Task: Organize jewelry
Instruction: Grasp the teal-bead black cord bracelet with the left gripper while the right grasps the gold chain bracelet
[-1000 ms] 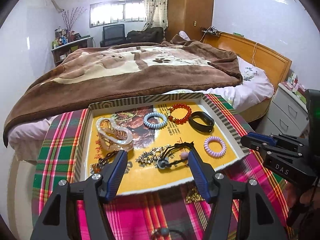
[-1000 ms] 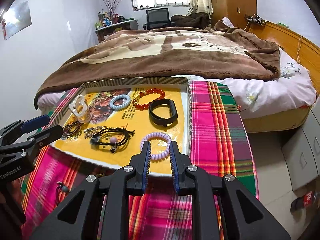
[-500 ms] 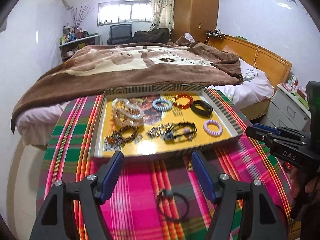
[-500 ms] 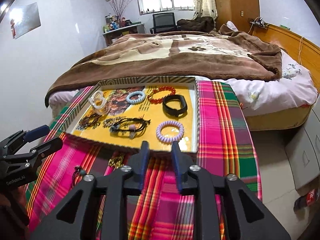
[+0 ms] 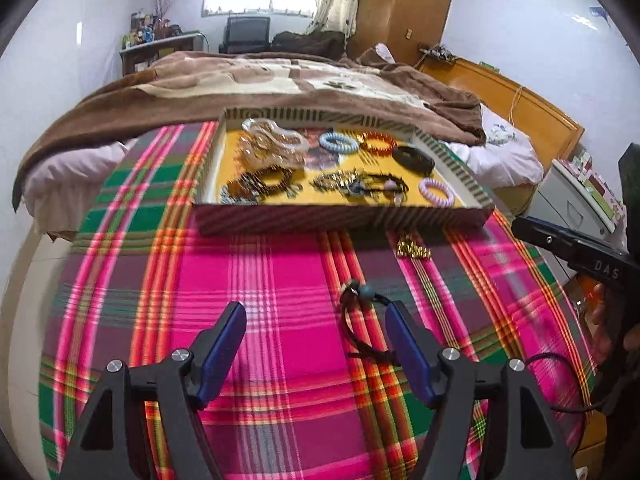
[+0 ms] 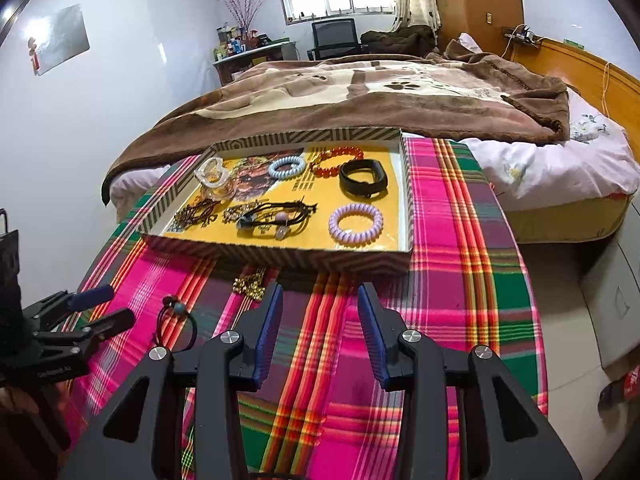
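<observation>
A shallow striped tray with a yellow floor holds several bracelets and hair ties, among them a lilac coil and a black band. On the plaid cloth in front of it lie a black cord bracelet with a teal bead and a small gold chain. My left gripper is open and empty, its right finger beside the cord bracelet. My right gripper is open and empty, just right of the gold chain.
The table carries a pink, green and red plaid cloth. A bed with a brown blanket stands right behind it. A grey drawer unit is to the right, past the table edge.
Both grippers have pulled back from over the tray to above the cloth in front of it. The right gripper has opened from nearly shut. The cord bracelet and gold chain came into view.
</observation>
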